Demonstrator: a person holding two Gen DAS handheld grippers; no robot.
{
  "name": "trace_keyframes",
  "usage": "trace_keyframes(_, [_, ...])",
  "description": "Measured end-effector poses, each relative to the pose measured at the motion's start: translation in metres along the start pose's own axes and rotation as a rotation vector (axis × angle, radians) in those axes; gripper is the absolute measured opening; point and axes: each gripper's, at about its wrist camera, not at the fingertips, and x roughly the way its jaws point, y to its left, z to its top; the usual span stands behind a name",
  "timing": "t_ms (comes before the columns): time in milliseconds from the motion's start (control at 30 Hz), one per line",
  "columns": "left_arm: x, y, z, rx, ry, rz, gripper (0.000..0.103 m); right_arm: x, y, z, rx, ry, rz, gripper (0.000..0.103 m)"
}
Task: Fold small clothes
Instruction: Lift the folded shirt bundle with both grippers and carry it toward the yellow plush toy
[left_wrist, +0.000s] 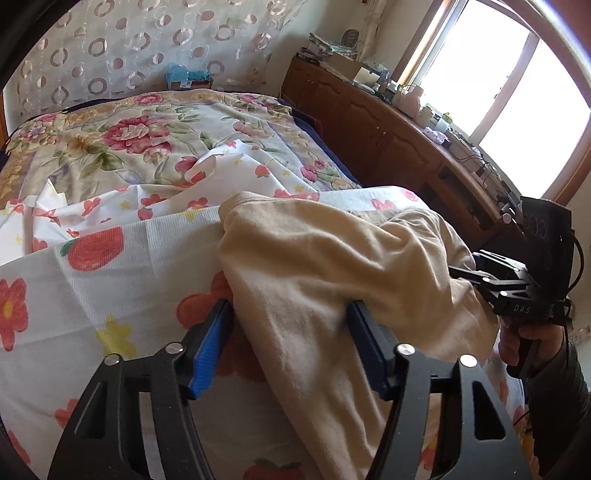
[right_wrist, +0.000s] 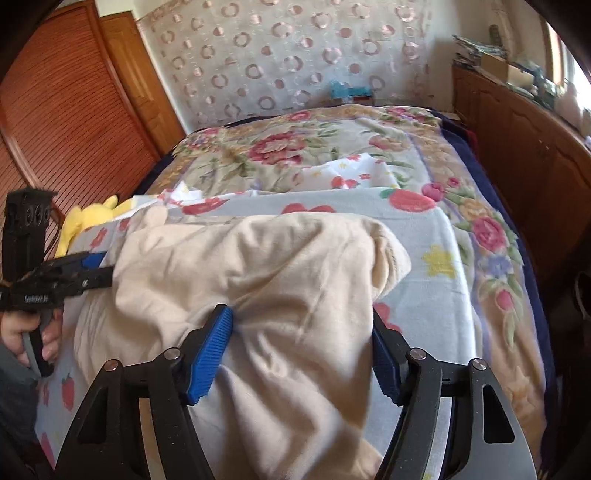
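**Straddling a cream garment on the bed with both tools**

Lying bunched across the middle of both views, the cream garment (left_wrist: 332, 280) rests on a white cloth printed with strawberries and flowers (left_wrist: 92, 295), which is spread over the floral bedspread (left_wrist: 110, 140) of the bed. Its shape is hard to read: folds hide the hems, and the lower end runs out of frame beneath each camera.

In the left wrist view the left tool (left_wrist: 291, 347) stands partly open at lower centre, its blue pads on either side of a ridge of the cream fabric. The right-hand pad is half buried in the cloth, and whether either pad presses on it cannot be told. The right tool (left_wrist: 476, 273) shows at the right edge of that frame, its tips sunk behind the garment's far fold, with a hand (left_wrist: 517, 347) on its grip.

In the right wrist view the right tool (right_wrist: 303, 343) is likewise partly open around the garment (right_wrist: 258, 280); the left pad touches the fabric, the right pad is mostly covered by it, and a true grip cannot be confirmed. At the left edge the left tool (right_wrist: 92, 269) reaches the garment's side, its tips partly hidden. A yellow soft toy (right_wrist: 88, 218) peeks out behind it, largely cut off by the printed cloth.
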Motion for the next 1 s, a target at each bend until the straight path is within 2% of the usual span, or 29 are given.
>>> trace_keyframes(33, [0.000,0.001,0.001,-0.009,0.002,-0.011,0.053,0.001,0.004,0.000,-0.025,0.010,0.016,0.053])
trace_keyframes(67, [0.001,0.001,0.002,-0.020,0.003,-0.023,0.050,0.003,0.005,-0.001,-0.046,0.018,0.022,0.051])
trace_keyframes(133, [0.004,0.003,0.004,-0.035,0.009,-0.048,0.035,0.006,0.008,0.000,-0.079,0.034,0.029,0.031])
trace_keyframes(167, [0.004,0.003,0.004,-0.036,0.007,-0.050,0.031,0.006,0.006,0.002,-0.080,0.037,0.047,0.027])
trace_keyframes(233, [0.001,0.000,0.003,-0.025,-0.003,-0.056,0.013,0.004,0.005,0.003,-0.100,0.032,0.039,0.020])
trace_keyframes(433, [-0.050,-0.014,-0.010,0.016,-0.128,-0.045,0.012,-0.023,0.025,0.011,-0.171,-0.089,0.010,0.018])
trace_keyframes(533, [-0.088,-0.012,-0.023,0.006,-0.208,-0.034,0.012,-0.037,0.049,0.021,-0.230,-0.147,0.035,0.018])
trace_keyframes(667, [-0.140,0.010,-0.042,-0.044,-0.308,0.005,0.012,-0.042,0.090,0.040,-0.334,-0.190,0.083,0.018])
trace_keyframes(833, [-0.206,0.058,-0.084,-0.140,-0.412,0.111,0.012,-0.019,0.159,0.071,-0.487,-0.198,0.179,0.018])
trace_keyframes(1000, [-0.246,0.116,-0.139,-0.273,-0.471,0.266,0.012,0.038,0.240,0.110,-0.673,-0.172,0.262,0.018])
